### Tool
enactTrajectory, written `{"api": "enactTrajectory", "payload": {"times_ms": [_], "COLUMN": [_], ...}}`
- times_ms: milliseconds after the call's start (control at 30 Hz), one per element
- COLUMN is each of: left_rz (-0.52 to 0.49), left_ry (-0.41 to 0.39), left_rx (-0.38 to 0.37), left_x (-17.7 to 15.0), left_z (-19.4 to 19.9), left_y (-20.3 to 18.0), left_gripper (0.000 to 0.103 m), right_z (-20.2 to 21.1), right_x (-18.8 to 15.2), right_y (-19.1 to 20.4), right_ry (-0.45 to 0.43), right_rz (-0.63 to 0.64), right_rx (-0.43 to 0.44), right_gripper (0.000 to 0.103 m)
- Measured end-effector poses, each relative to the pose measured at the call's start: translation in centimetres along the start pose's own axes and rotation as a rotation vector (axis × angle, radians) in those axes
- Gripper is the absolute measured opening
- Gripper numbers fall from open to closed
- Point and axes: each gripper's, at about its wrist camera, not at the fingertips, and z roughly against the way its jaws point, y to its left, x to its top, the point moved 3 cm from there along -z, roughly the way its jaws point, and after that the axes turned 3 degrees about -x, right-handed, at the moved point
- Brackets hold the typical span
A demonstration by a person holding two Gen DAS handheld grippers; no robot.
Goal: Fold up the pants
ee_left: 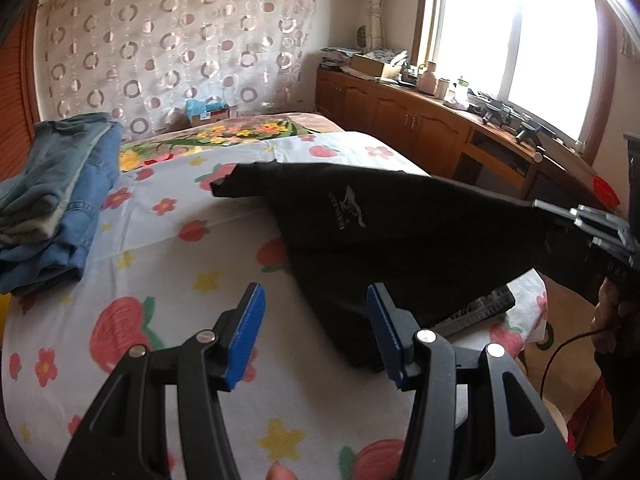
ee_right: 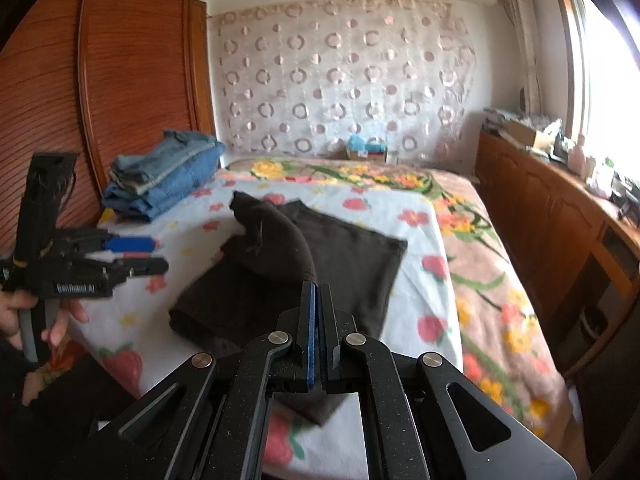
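1. Black pants [ee_right: 352, 256] lay partly folded on the bed [ee_right: 404, 204], near its foot.
2. The right tool [ee_right: 316, 288] was clamped on 1 lifted edge.
3. The left tool [ee_left: 316, 300] hovered with its fingers spread, holding nothing.
4. Judgement: the lifted flap was not yet laid down; the final fold remained.

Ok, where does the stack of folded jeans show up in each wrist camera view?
Left wrist view: the folded jeans sit at the far left edge, on the bed.
Right wrist view: upper left of centre, the folded jeans lie beside the wooden wardrobe.
Shared landmark: the circle-patterned curtain.
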Motion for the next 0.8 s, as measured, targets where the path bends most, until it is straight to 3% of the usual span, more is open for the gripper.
{"api": "enactTrajectory", "payload": {"times_ms": [267,500,633,800], "left_rz": [-0.023,-0.022,-0.004,0.007], "left_ry": [0.037,0.065,0.053,0.028], "left_rx": [-0.004,-0.007,-0.005,0.007], "left_x": [0.1,-0.2,-0.1,0.8], "left_z": [-1.5,-2.7,-2.3,-1.4], "left_y": [-1.1,-0.8,0.1,1.5], "left_gripper": [0.052,0.052,0.052,0.052], "right_z": [-2.4,-3.3,-2.7,-2.5], "right_x": [-3.7,-4.1,-2.9,-0.3], "right_y": [-1.3,-2.1,-2.3,-1.3], "right_ry": [0.128,0.158,0.126,0.092], "right_rz": [-0.053,-0.094,-0.098,-0.069], "right_rx": [0.007,0.007,0.019,0.048], "right_gripper": [0.000,0.000,0.021,0.025]}}
